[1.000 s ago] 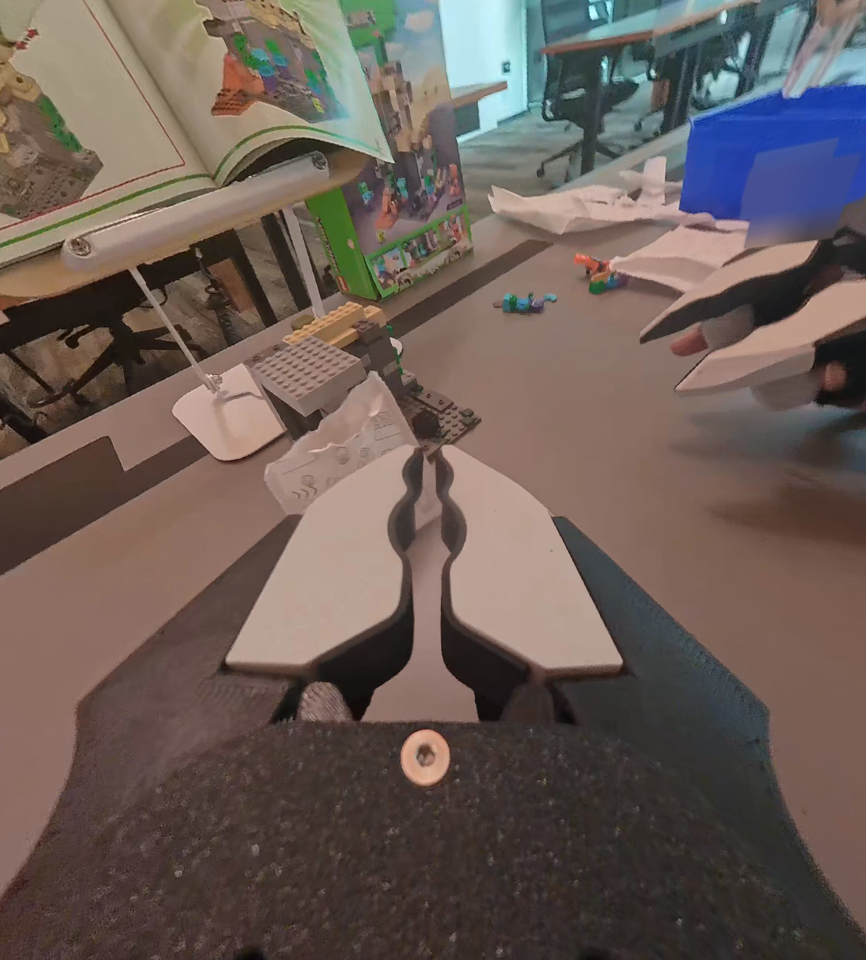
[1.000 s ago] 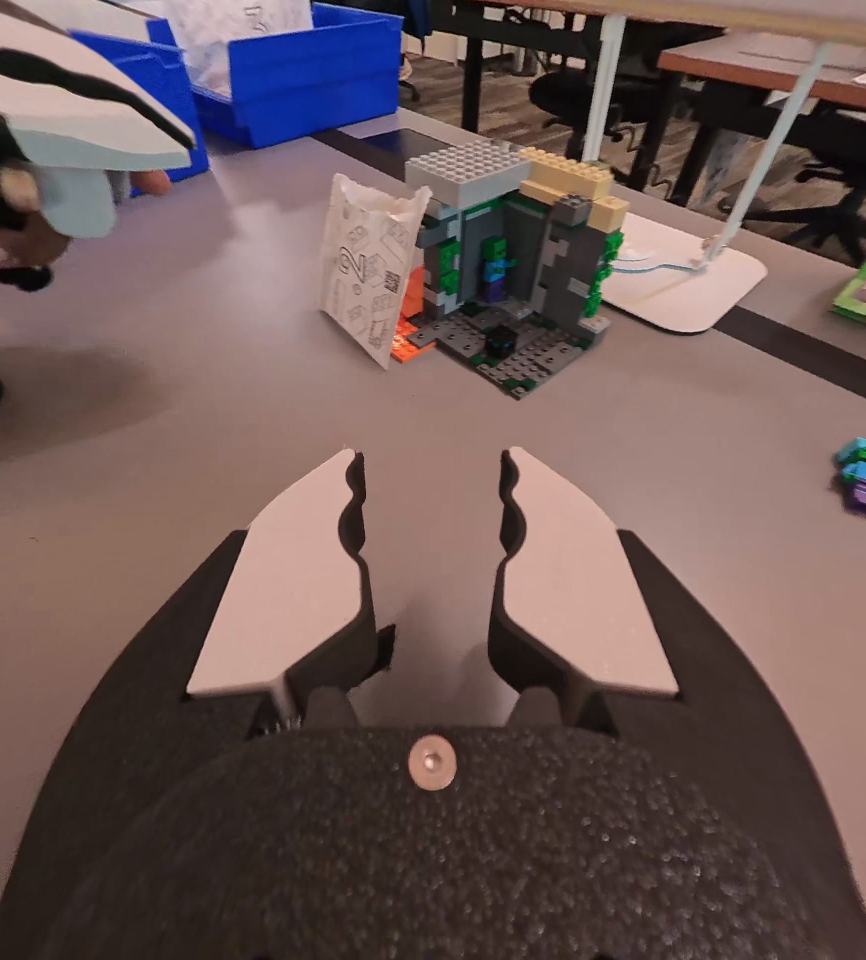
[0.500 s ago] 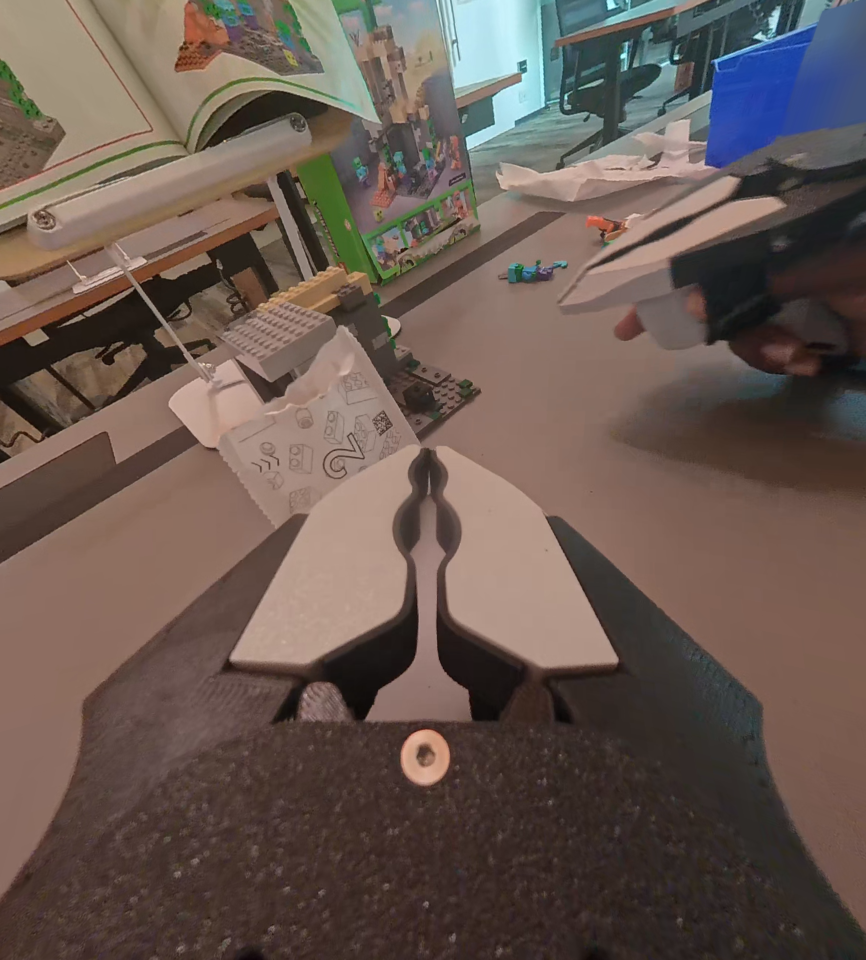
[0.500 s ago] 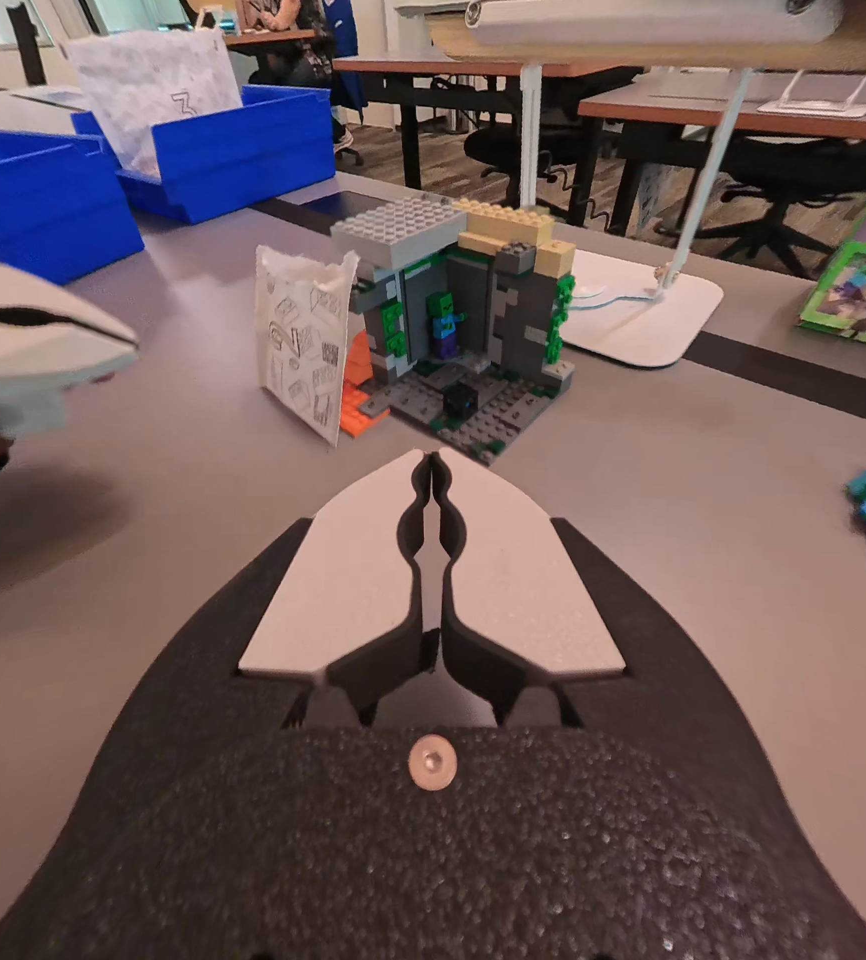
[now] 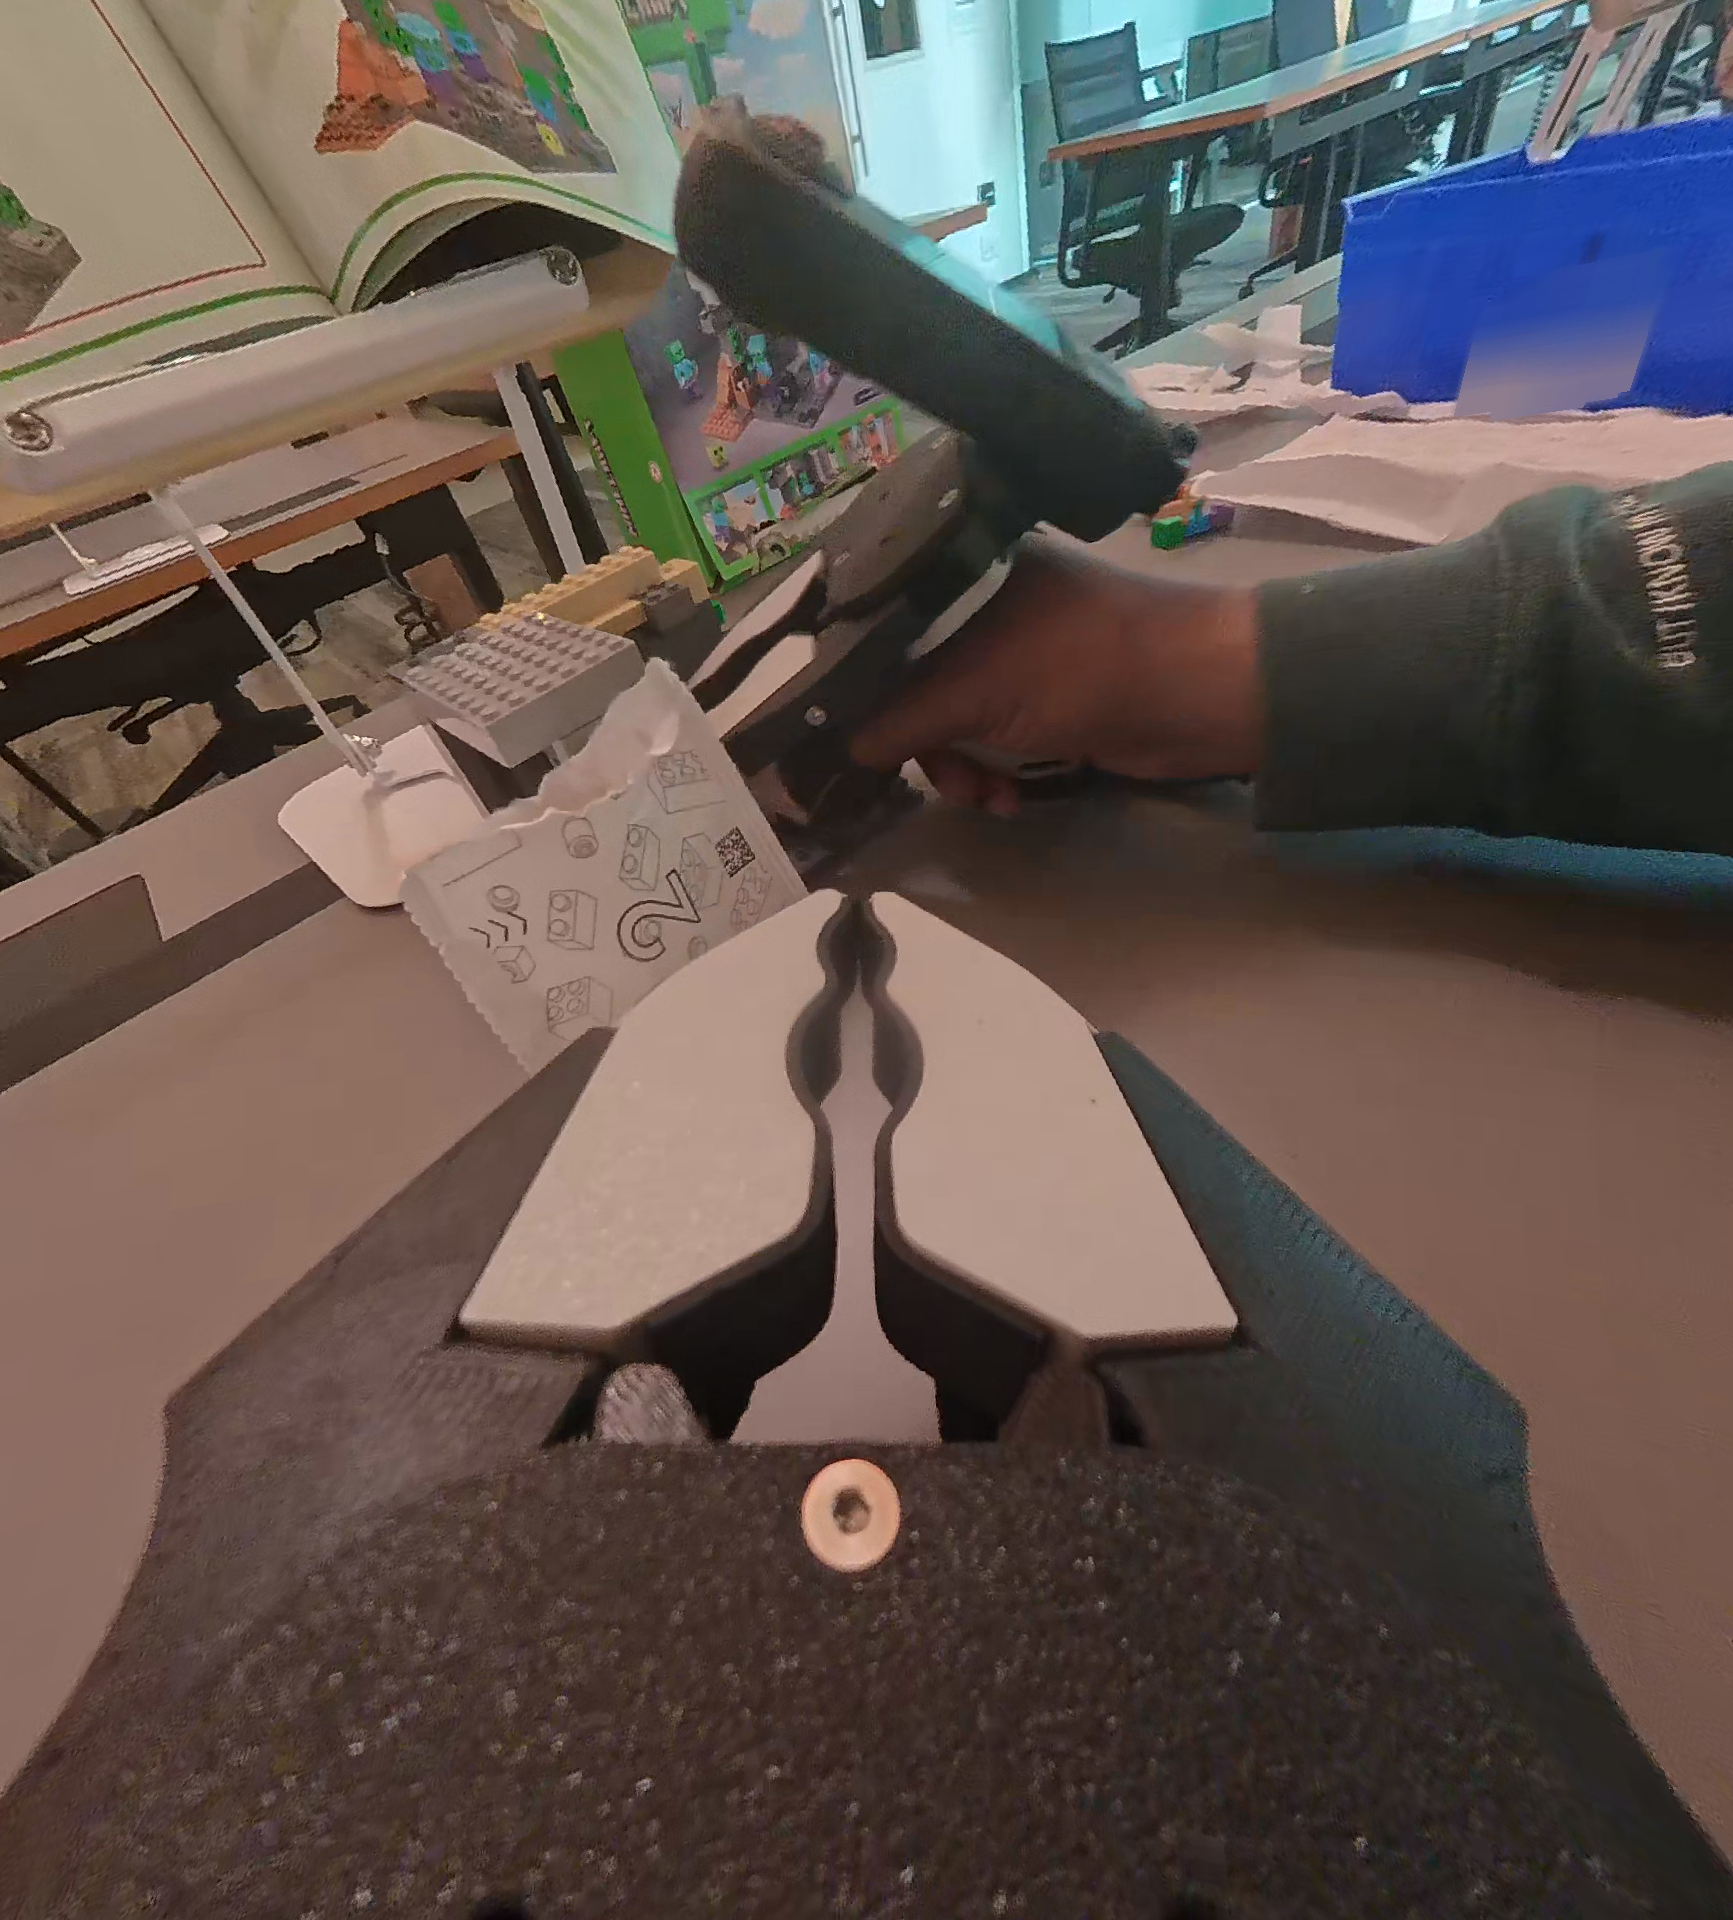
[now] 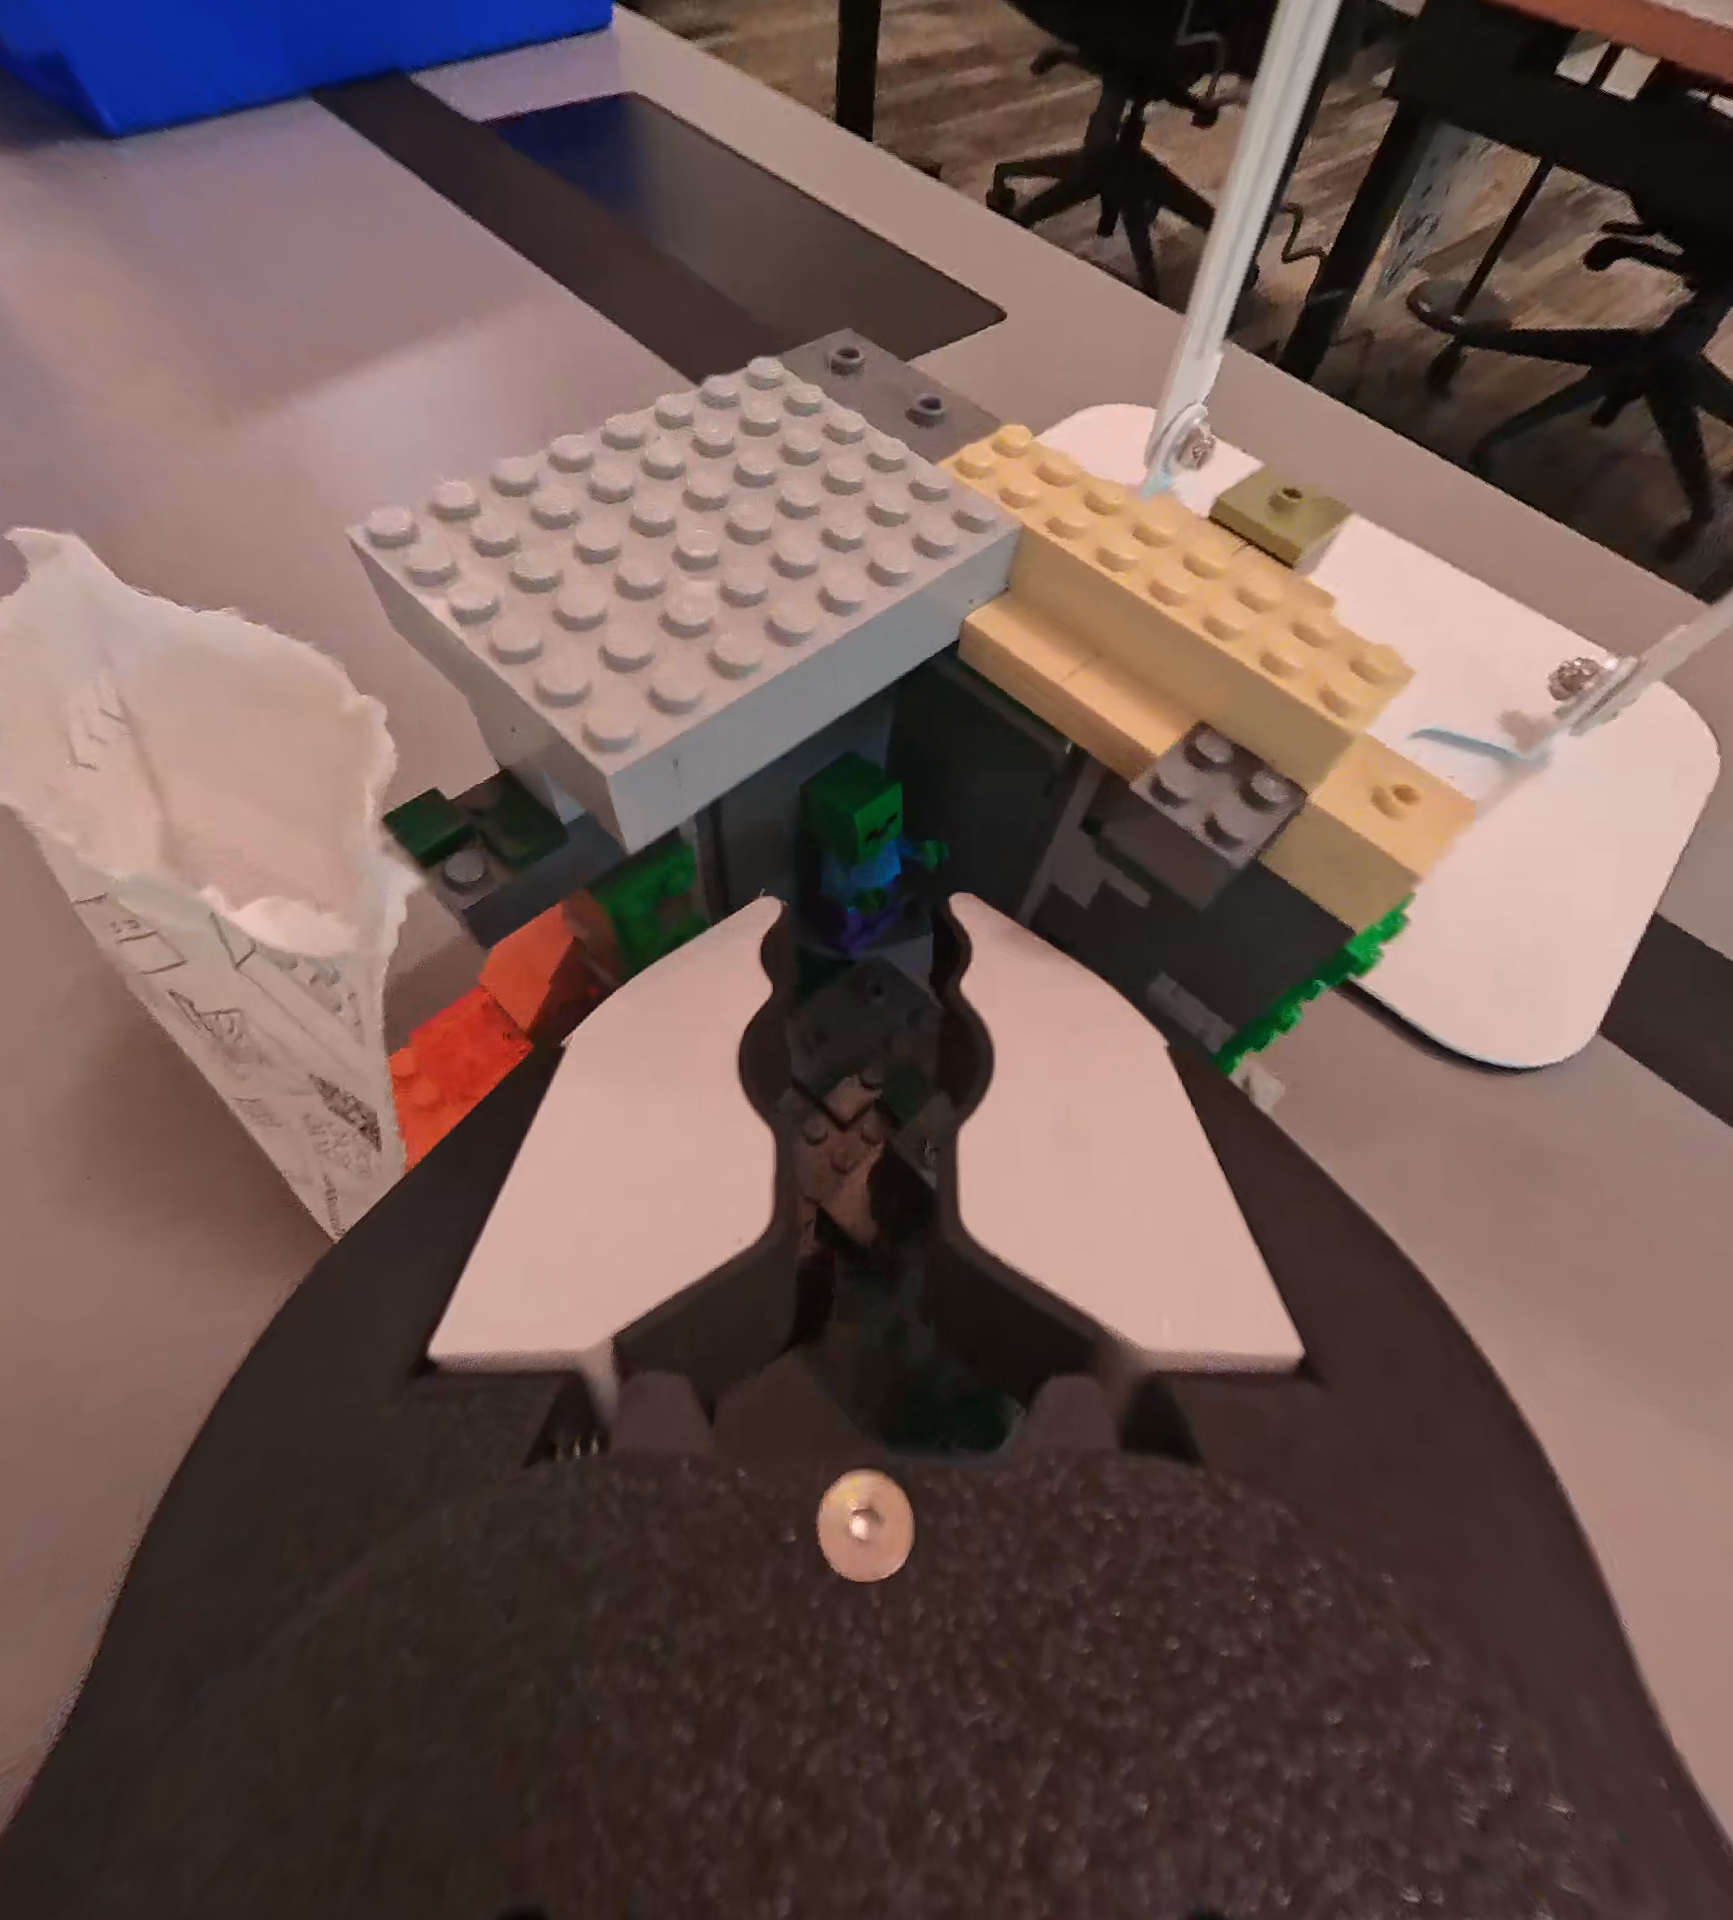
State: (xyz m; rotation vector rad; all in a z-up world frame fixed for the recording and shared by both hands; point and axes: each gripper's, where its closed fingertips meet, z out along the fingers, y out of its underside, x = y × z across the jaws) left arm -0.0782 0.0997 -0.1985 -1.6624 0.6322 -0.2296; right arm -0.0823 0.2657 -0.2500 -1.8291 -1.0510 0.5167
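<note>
Right wrist view, studded grey brick plate [image 6: 675, 582], torn paper bag [image 6: 187, 790]

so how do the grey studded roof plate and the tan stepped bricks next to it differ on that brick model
The grey roof plate is one broad flat square slab; the tan bricks form a narrower strip that descends in steps. The grey plate carries nothing on top, while the tan bricks have a small dark grey brick sitting on a lower step. The grey plate lies on the side of the torn paper bag, the tan bricks toward the white stand base. Both are studded and cap the same model.

The torn white paper bag [image 6: 197, 831] stands on the grey table [image 6: 166, 364], just left of the grey-and-tan brick building [image 6: 841, 623]; the white stand base [image 6: 1527, 883] lies behind it.
</note>
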